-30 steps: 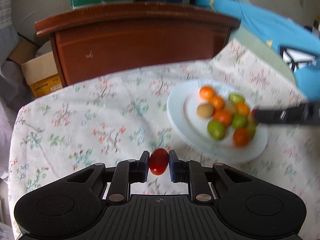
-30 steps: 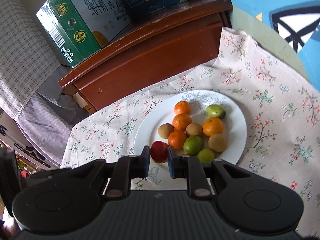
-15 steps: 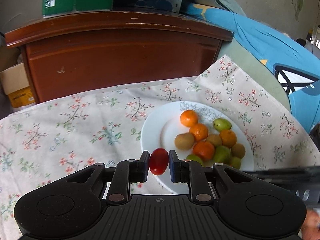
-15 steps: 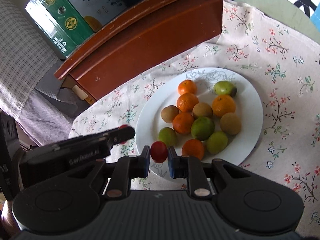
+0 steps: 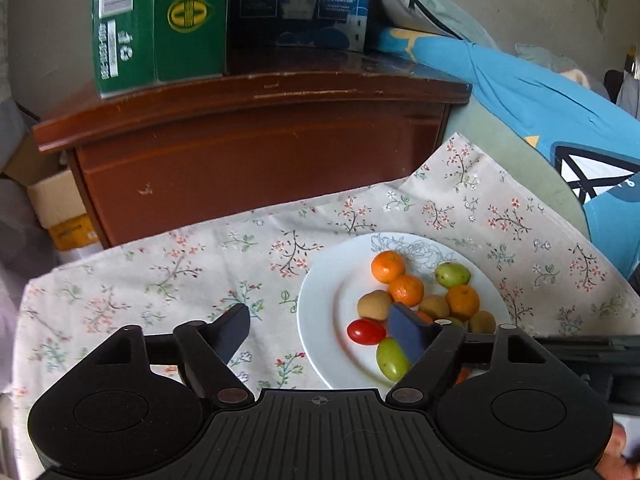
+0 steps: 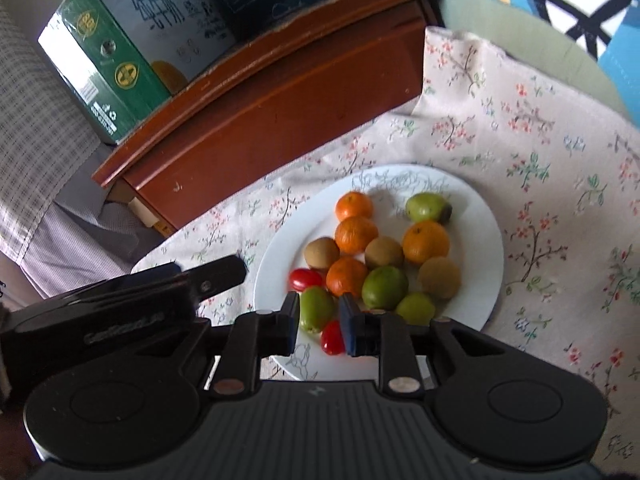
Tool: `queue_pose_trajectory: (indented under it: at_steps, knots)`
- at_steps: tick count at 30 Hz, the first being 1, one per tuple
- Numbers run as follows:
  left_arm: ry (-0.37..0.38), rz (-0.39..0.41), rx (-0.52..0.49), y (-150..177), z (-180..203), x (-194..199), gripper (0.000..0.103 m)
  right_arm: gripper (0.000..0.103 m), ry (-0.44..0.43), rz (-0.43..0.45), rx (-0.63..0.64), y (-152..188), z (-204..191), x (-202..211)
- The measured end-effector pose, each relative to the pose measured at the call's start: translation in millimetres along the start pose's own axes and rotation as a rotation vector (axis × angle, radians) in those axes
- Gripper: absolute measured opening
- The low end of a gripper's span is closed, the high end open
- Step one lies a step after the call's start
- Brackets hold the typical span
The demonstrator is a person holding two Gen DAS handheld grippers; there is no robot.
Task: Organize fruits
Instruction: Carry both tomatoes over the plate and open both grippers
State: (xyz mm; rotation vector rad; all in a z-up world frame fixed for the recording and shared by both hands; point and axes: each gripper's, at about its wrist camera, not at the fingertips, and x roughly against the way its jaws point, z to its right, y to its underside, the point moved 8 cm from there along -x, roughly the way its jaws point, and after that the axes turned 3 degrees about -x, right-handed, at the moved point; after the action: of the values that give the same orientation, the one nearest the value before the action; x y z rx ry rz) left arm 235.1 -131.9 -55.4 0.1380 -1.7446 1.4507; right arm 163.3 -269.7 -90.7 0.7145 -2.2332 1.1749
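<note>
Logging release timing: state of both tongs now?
Left tongs: just opened wide, empty.
Right tongs: just opened slightly; cherry tomato loose between them.

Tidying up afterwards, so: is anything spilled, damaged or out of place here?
Nothing spilled or damaged. All the fruit sits on the plate, including both tomatoes. The only untidy bit: the cloth is rumpled at its far corner.

You're in a home, looks like a bedroom corner: floral tablecloth (image 5: 168, 276), worn wooden cabinet (image 5: 256, 152) stacked with a green milk carton box (image 6: 108, 68), blue bedding (image 5: 560, 104), and a grey cushion (image 5: 420, 4) behind it.
</note>
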Motion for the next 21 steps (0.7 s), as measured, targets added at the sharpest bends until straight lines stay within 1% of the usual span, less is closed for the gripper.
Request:
queue_pose_trajectory:
  at_steps: [2, 5, 8, 11, 14, 17, 21]
  knots:
    - [-0.024, -0.013, -0.004, 0, -1, 6, 0.088, 0.027, 0.007, 0.012, 0.008, -2, -1, 3]
    - [-0.037, -0.038, -0.008, 4, -3, 14, 0.089, 0.031, 0.019, 0.014, 0.006, -3, 0, 8]
    - [-0.061, -0.066, -0.003, 10, -6, 21, 0.089, 0.031, 0.051, 0.014, 0.016, -3, 0, 12]
    - [-0.086, -0.081, -0.001, 13, -9, 28, 0.090, 0.033, 0.072, 0.010, 0.013, -3, 0, 17]
    - [-0.098, -0.080, 0.005, 13, -10, 37, 0.091, 0.036, 0.089, 0.018, 0.027, -4, -4, 25]
    - [-0.105, -0.077, 0.006, 12, -10, 45, 0.095, 0.037, 0.106, 0.024, 0.037, -6, -8, 31]
    - [-0.120, -0.073, -0.003, 14, -8, 57, 0.096, 0.046, 0.153, 0.036, 0.057, -7, -13, 42]
